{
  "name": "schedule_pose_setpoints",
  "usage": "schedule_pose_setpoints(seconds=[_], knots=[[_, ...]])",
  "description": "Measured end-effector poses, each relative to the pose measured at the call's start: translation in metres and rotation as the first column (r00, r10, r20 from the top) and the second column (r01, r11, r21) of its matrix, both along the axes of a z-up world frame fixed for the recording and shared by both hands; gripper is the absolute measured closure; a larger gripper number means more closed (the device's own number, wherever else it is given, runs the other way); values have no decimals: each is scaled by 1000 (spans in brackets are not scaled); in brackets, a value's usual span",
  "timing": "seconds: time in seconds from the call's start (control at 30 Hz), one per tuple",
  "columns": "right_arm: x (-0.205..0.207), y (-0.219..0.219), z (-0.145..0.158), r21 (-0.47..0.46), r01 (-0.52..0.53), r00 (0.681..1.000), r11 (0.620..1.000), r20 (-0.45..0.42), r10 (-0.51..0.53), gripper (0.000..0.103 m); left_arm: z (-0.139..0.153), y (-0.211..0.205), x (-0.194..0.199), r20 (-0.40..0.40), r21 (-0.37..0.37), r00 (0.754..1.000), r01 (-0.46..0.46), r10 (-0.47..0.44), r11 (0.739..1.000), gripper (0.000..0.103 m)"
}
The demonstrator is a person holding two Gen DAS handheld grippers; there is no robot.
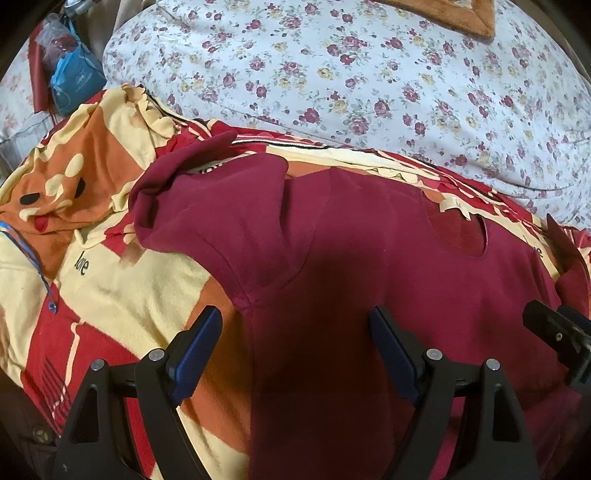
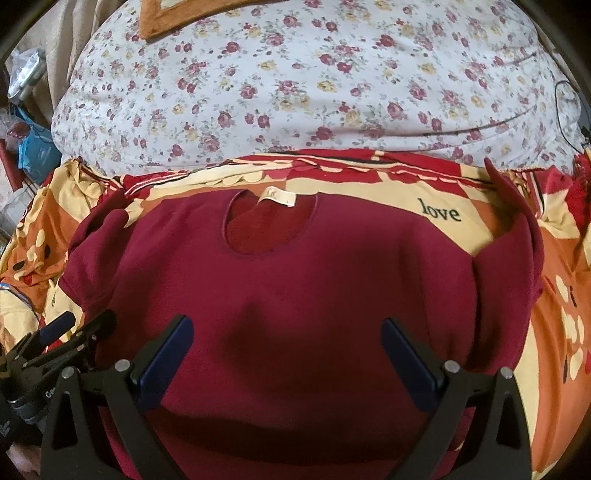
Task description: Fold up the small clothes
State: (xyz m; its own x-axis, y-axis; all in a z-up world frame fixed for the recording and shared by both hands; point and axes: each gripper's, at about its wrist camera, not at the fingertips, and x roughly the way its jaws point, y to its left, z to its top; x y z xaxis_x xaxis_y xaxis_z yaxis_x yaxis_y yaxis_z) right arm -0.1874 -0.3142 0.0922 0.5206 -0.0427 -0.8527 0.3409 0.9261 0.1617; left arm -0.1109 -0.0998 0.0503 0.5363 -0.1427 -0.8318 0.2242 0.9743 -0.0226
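Note:
A dark red short-sleeved top [image 1: 354, 251] [image 2: 288, 280] lies spread flat on a red, orange and cream blanket [image 1: 122, 280] [image 2: 554, 332], neckline and cream label [image 2: 277, 197] pointing away from me. Its left sleeve [image 1: 192, 192] is bunched and folded over. My left gripper [image 1: 295, 325] hovers open above the top's left side, near the armpit seam. My right gripper [image 2: 288, 332] hovers open above the middle of the chest. Neither holds any cloth. The right gripper [image 1: 554, 332] shows at the left view's edge, and the left gripper [image 2: 70, 328] at the right view's edge.
A white quilt with a rose print [image 1: 369, 74] [image 2: 295, 92] is heaped behind the blanket. An orange-brown cushion [image 1: 465, 14] [image 2: 166, 18] lies on it. Blue plastic bags [image 1: 74, 77] [image 2: 37, 151] and clutter sit at the far left. A black cable [image 2: 565, 122] runs at the right.

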Motion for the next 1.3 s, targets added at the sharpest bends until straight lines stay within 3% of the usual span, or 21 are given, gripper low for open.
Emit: schedule_pose_setpoints(seconds=[0.23, 0.57, 0.77, 0.93, 1.3], knots=[[7, 9, -2, -4, -37, 999, 999, -4, 37, 0, -1, 15, 15, -24, -22, 1000, -9, 8, 1000, 28], [9, 14, -7, 4, -60, 998, 998, -18, 60, 0, 14, 55, 44, 15, -17, 995, -100, 100, 995, 31], [9, 13, -10, 18, -68, 997, 998, -22, 68, 0, 6, 80, 90, 45, 53, 986, -162, 160, 985, 31], [10, 12, -15, 21, -76, 996, 997, -42, 77, 0, 4, 92, 122, 16, 19, 979, -203, 203, 979, 31], [14, 7, -25, 45, -71, 995, 996, -65, 74, 0, 11, 93, 124, 26, 23, 981, -195, 195, 981, 31]])
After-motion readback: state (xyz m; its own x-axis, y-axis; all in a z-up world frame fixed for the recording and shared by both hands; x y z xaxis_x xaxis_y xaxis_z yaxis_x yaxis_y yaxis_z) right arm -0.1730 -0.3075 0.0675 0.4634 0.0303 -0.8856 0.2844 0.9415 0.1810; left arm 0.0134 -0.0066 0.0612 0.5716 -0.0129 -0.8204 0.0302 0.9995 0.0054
